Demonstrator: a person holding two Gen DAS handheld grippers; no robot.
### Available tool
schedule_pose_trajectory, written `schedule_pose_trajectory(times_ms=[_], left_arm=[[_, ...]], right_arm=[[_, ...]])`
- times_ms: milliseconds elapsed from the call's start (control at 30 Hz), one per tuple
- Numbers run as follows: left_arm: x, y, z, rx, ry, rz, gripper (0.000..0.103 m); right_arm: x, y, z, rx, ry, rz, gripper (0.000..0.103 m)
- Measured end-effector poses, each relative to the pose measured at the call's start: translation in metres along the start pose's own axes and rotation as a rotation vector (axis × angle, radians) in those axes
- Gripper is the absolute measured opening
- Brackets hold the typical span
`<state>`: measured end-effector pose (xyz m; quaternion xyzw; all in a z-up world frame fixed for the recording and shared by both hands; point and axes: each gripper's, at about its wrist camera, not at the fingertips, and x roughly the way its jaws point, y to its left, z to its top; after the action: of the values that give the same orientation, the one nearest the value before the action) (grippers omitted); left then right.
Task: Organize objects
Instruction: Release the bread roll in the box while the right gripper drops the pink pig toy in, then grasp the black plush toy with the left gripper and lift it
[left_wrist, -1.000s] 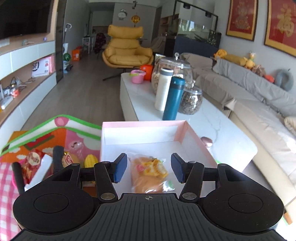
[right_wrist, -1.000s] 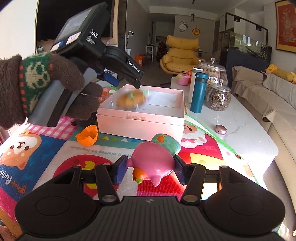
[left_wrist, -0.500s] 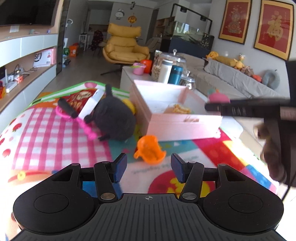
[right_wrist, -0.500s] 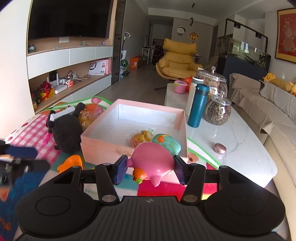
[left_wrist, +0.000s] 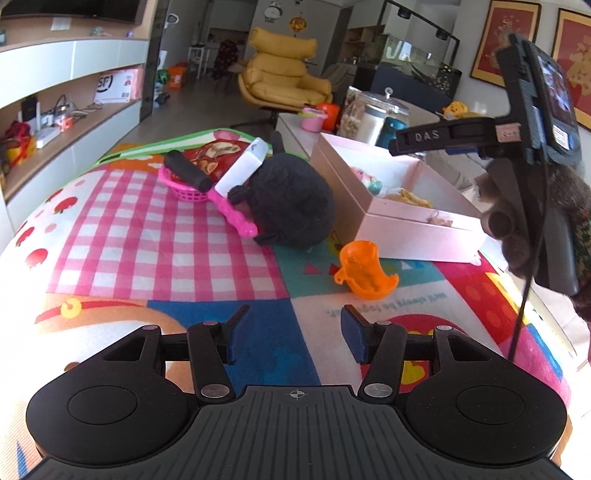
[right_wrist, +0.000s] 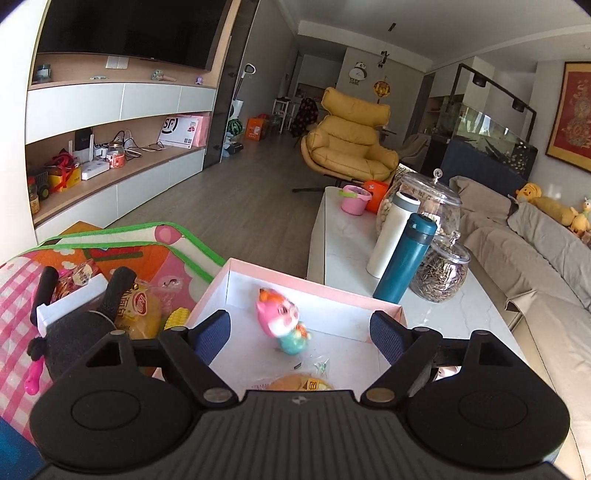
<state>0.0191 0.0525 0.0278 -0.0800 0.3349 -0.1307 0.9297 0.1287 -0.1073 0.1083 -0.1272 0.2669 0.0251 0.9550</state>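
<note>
We are holding the right tool over the pink box, and its jaws have just been opening: they are standing wide apart now with nothing pressed between the blue pads. The pink pig toy is lying inside the box, on the white floor near the far wall, free of the pads and slightly blurred. Closer to us in the same box a wrapped bun is showing just above the tool's body. In the left wrist view the gloved hand is gripping the right tool's handle at the box's near right corner.

We are keeping the left tool released as well, its jaws partly apart and empty above the colourful play mat. Ahead of it an orange toy cup is lying on its side on the mat, just beside the front wall of the box. A black plush toy is resting to the left of the box, touching a pink basket that is carrying a snack packet and a black-handled item.

Beyond the box, on the white counter, a teal flask and a white bottle are standing upright beside two glass jars.
</note>
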Motion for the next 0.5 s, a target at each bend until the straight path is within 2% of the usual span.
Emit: schedule_pose_trajectory(times_ms=[167,233,300,333,500], left_arm=[[0.002,0.009,0.027,-0.071,-0.072,0.012,0.057],[0.008,0.02,0.043,-0.128,-0.088,0.019,0.057],[0.016,0.028,0.056,-0.175,-0.078,0.048,0.057],[0.02,0.028,0.061,-0.195,-0.065,0.057,0.057],[0.04,0.022,0.07,-0.309,-0.051,-0.003,0.057]], right_arm=[[-0.032,-0.017,-0.04,0.04,0.022,0.066,0.088],[-0.047,-0.022,-0.064,0.05,0.03,0.081,0.095],[-0.058,-0.025,-0.086,0.067,0.04,0.099,0.103],[-0.063,-0.027,-0.099,0.078,0.046,0.103,0.103],[-0.074,-0.032,-0.139,0.165,0.068,0.126,0.103]])
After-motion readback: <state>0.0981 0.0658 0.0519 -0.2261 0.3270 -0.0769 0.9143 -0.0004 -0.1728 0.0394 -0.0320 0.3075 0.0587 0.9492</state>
